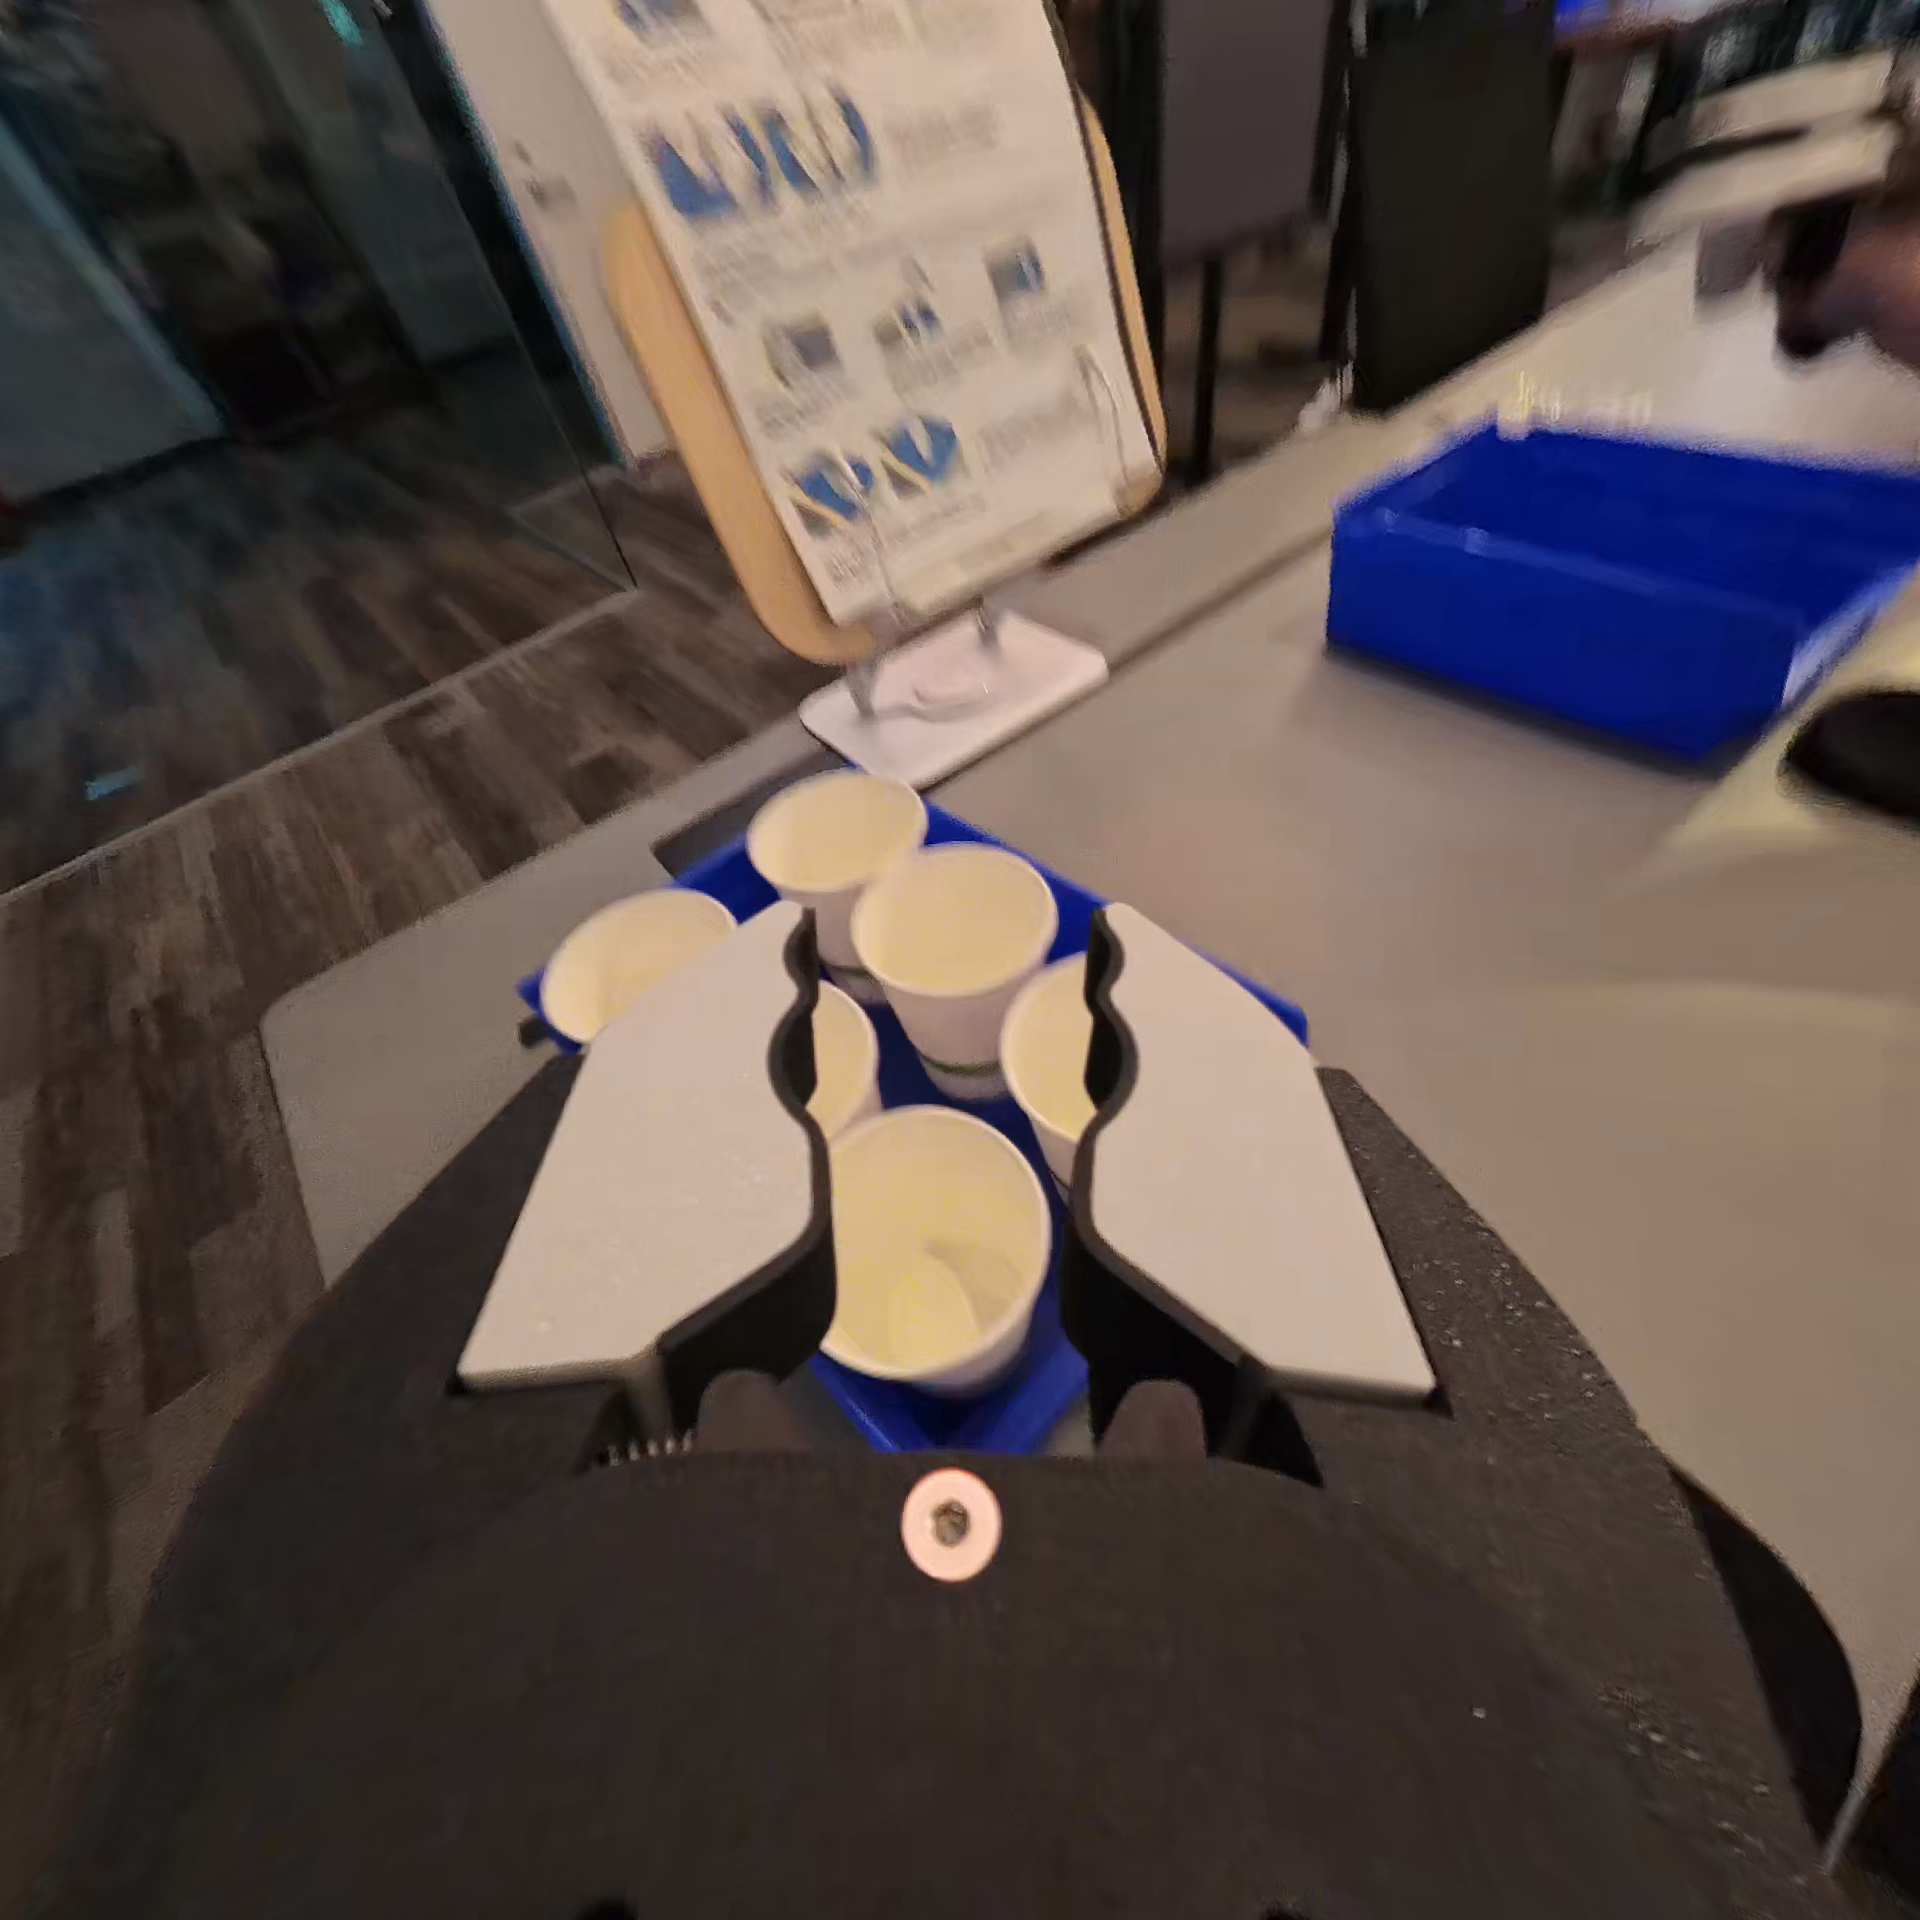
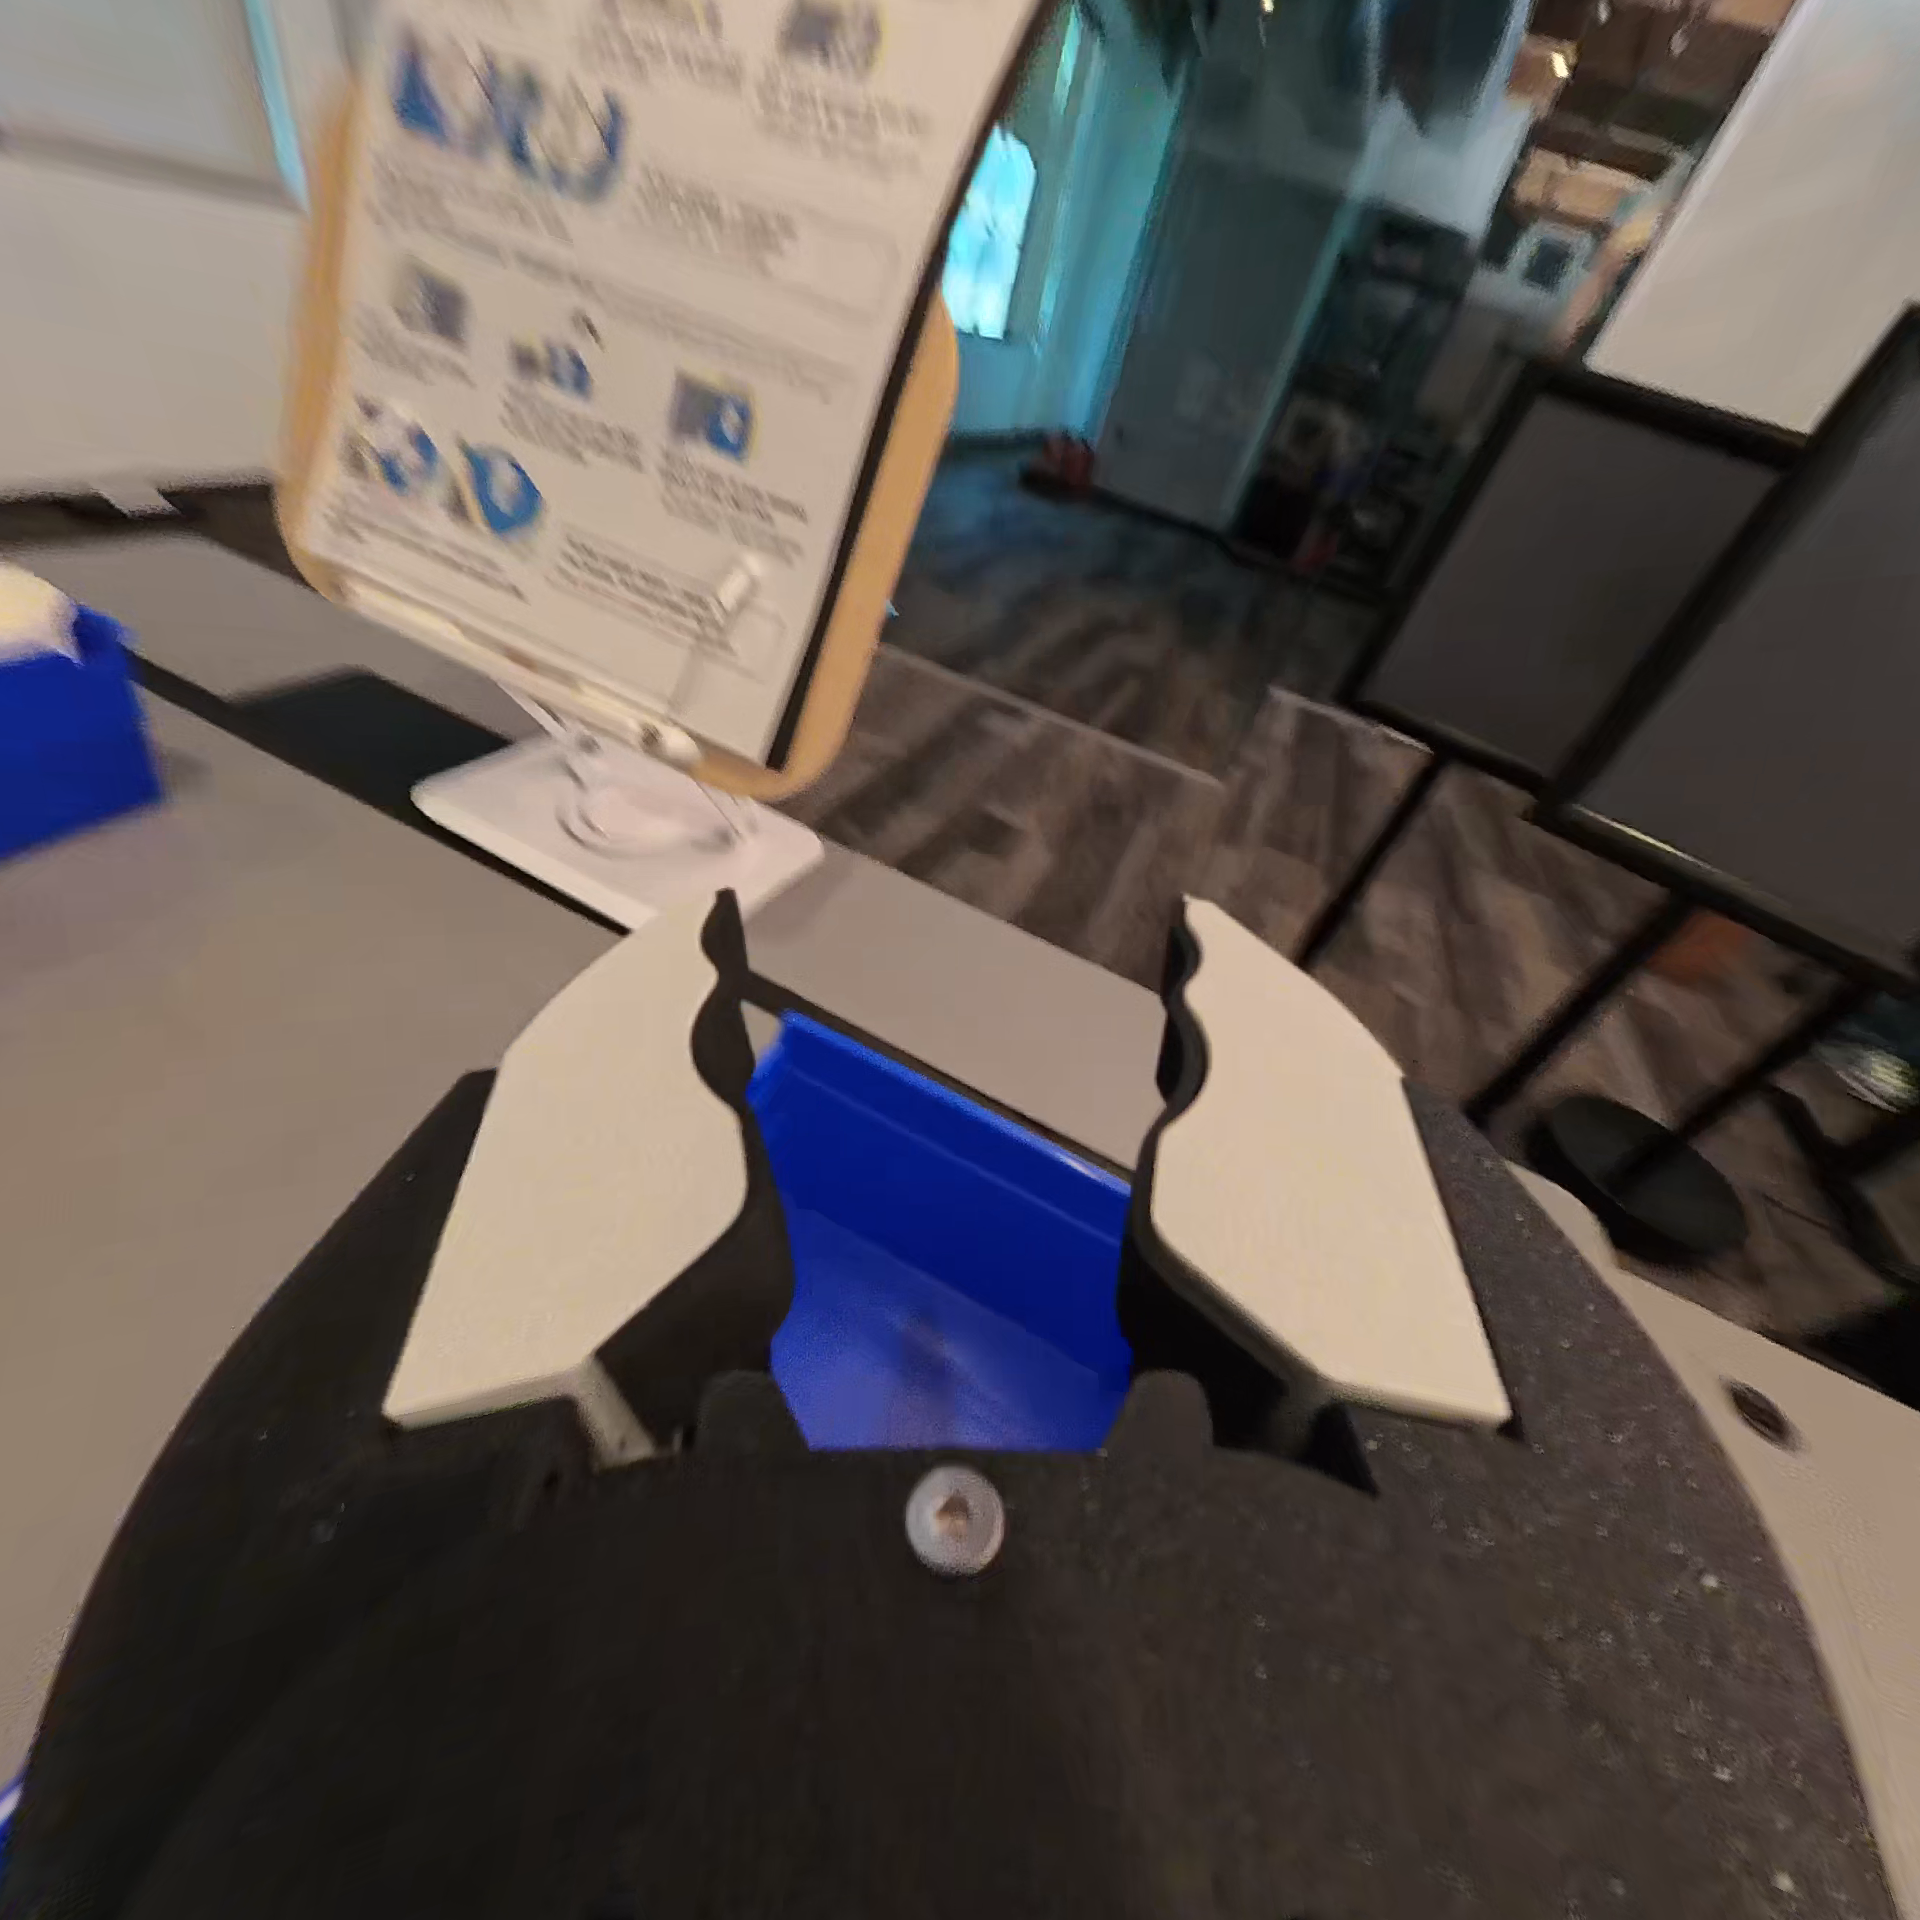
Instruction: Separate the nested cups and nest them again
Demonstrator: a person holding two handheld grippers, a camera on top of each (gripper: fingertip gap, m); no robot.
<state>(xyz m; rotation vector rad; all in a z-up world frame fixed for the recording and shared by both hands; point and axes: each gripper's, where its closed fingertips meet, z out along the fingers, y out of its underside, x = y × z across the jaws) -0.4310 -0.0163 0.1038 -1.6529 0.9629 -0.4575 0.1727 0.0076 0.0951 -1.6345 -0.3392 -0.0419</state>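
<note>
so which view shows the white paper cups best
The left wrist view: six white paper cups stand open-side up in a blue tray under the open left gripper. The right wrist view shows only a blurred white bit at its left edge.

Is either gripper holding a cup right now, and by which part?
Neither. The left gripper is open above the paper cups; the right gripper is open over an empty blue bin.

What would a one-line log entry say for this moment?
left hand-held gripper: open over white cups in blue bin | right hand-held gripper: open, empty, above second blue bin
</note>
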